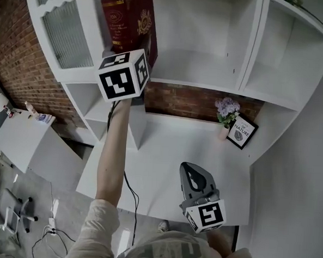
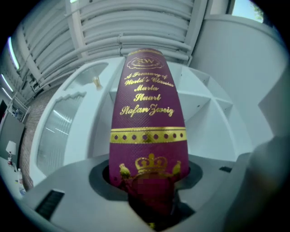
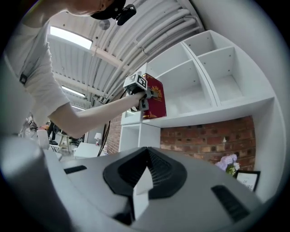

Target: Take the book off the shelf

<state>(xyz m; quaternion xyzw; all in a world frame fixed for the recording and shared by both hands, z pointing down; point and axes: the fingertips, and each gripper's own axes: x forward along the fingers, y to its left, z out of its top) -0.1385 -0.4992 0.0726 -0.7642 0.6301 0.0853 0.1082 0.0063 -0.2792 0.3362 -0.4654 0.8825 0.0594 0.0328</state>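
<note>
A dark red book [image 1: 130, 20] with gold lettering stands tilted at the left end of the white shelf [image 1: 208, 74]. My left gripper [image 1: 130, 64] is raised to it and shut on the lower end of its spine. In the left gripper view the book [image 2: 147, 113] fills the middle, clamped between the jaws of the left gripper [image 2: 147, 199]. From the right gripper view the book [image 3: 155, 100] sits at the shelf board's front edge; whether it rests on the board I cannot tell. My right gripper [image 1: 194, 179] hangs low over the desk, shut and empty; its jaws meet in the right gripper [image 3: 142, 190] view.
Below the shelf a white desk [image 1: 165, 153] carries a pot of purple flowers [image 1: 227, 112] and a framed picture [image 1: 241, 131] at the back right. A glass-door cabinet [image 1: 69, 33] stands left of the book. A white table [image 1: 24, 139] is on the floor at the left.
</note>
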